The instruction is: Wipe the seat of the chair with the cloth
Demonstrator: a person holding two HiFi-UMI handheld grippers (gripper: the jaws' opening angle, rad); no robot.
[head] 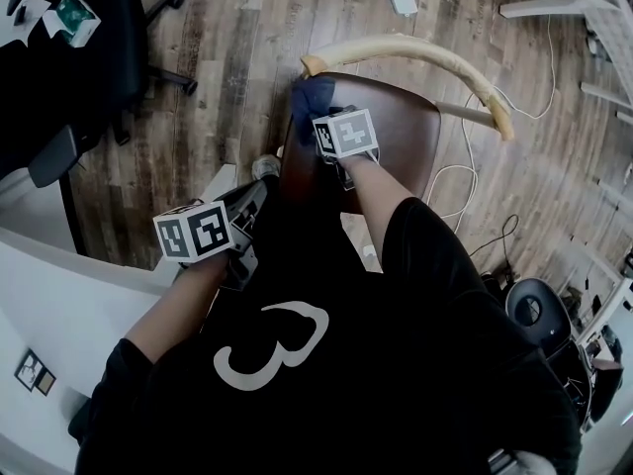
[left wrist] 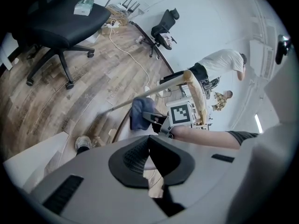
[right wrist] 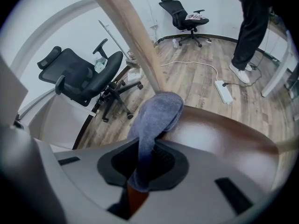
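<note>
Right gripper [right wrist: 145, 161] clamps the cloth [head: 310, 99] at the chair seat's [head: 396, 139] ten-o'clock edge; press it flat, then sweep toward four o'clock; left gripper [left wrist: 148, 158] is closed and empty.

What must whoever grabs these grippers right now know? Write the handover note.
Right gripper: shut on the blue cloth, whose free end lies on the brown seat at its edge, by the wooden backrest rail.
Left gripper: shut, empty, held beside the chair and touching nothing.
Done: the cloth is gripped and on the seat; how much has been wiped cannot be told.
Left: sweep the cloth across the seat.
</note>
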